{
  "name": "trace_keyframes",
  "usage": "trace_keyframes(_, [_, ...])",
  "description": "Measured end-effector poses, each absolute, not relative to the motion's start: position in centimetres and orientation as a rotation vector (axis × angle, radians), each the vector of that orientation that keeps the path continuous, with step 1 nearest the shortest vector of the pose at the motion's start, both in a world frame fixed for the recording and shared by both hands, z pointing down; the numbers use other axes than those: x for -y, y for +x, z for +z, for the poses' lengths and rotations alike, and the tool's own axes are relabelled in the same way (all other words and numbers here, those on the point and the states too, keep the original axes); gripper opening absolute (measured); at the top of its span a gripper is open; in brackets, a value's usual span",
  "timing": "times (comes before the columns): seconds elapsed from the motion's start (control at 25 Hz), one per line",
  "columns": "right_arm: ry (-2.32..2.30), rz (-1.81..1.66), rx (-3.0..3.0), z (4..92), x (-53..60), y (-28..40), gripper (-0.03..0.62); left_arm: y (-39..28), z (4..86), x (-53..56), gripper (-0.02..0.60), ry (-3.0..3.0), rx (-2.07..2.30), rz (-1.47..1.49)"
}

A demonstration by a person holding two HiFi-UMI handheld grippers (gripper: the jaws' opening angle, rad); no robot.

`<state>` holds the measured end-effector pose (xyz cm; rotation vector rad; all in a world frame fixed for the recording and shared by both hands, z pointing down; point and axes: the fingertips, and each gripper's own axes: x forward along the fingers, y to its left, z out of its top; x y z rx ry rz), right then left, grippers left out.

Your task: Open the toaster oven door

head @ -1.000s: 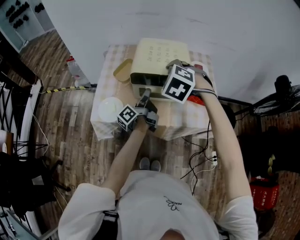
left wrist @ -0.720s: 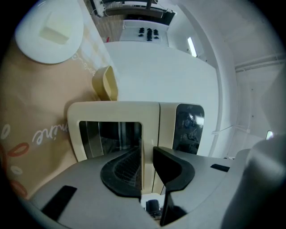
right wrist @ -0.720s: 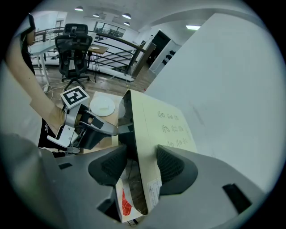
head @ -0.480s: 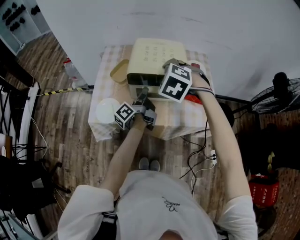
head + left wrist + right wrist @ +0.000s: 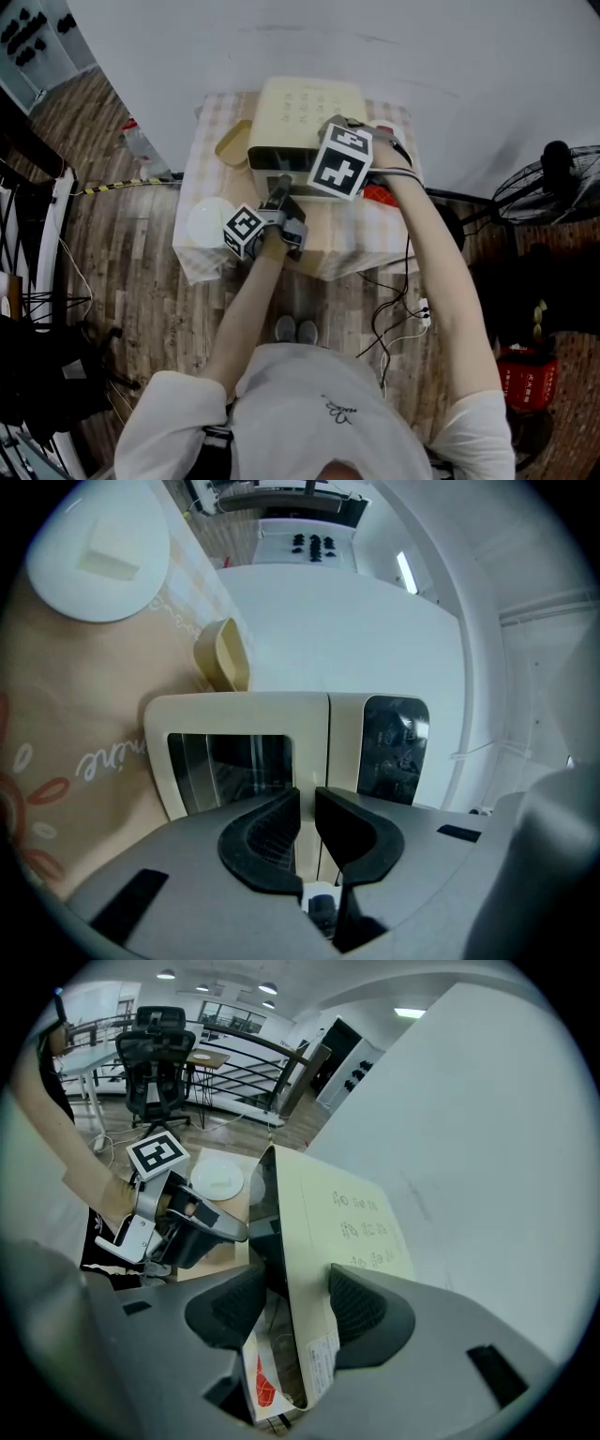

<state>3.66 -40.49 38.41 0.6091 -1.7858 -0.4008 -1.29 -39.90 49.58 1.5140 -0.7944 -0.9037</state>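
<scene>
The oven (image 5: 305, 108) sits at the back of the table (image 5: 349, 242), its door (image 5: 230, 761) shut, the right gripper (image 5: 291, 1312) clamped on its top edge to steady it while the left gripper (image 5: 307, 808) pinches what looks like the door's edge, ready to pull

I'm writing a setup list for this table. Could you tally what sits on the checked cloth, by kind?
Toaster oven: 1
White plate: 1
Pale slab on the plate: 1
Tan bowl: 1
Red-and-white packet: 1
Total: 5
</scene>
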Motion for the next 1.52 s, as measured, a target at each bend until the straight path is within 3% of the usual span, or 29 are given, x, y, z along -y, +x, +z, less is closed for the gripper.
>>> trace_keyframes(1.52, [0.589,-0.430,1.841,38.1,40.2,3.6,0.199,-1.9,51.6,33.6,0.080,1.550,0.731,-0.931])
